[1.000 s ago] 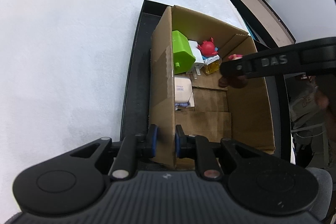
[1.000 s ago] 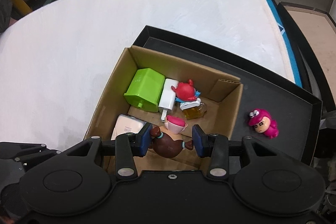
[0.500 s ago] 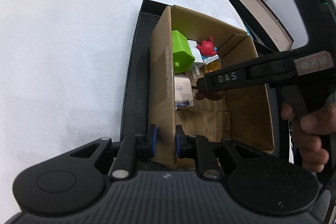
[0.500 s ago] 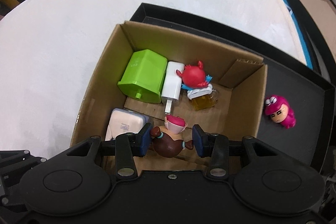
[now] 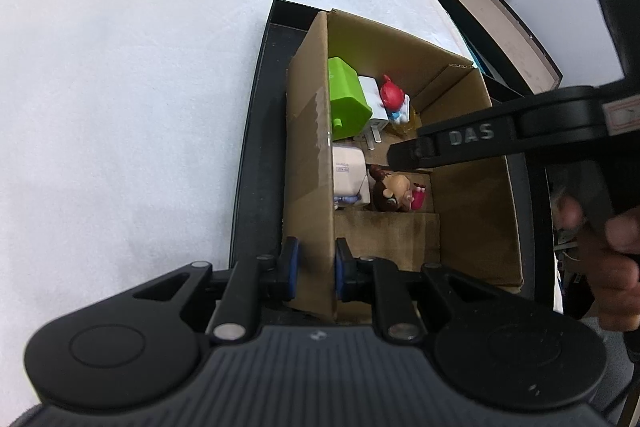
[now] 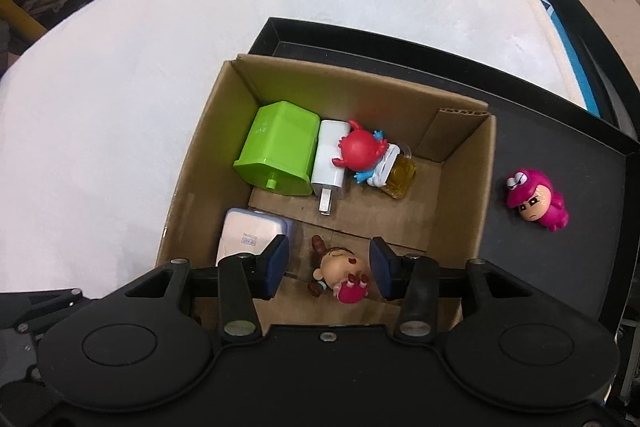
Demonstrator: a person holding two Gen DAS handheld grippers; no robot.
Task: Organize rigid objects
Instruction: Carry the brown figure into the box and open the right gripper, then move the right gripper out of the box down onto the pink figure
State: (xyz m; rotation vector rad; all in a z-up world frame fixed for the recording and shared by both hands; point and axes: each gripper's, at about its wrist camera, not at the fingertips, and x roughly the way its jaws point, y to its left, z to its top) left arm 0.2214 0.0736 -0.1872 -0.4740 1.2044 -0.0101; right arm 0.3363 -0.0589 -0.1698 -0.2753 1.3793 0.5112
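A cardboard box stands in a black tray. My left gripper is shut on the box's near left wall. Above the box floor, my right gripper has its jaws opening, and a brown-haired doll lies on the floor between them, free of the pads. Also in the box lie a green block, a white charger, a red crab toy on a yellow mug and a white power bank. A pink doll rests on the tray outside the box.
The tray sits on a white-covered table. Another dark box with a brown inside stands past the table's right edge. A hand holds the right gripper's handle. Clutter lies on the floor behind the table.
My right gripper lowered into the box, then opened; the brown-haired doll left its pads and now lies on the box floor. The left gripper kept its hold on the wall.
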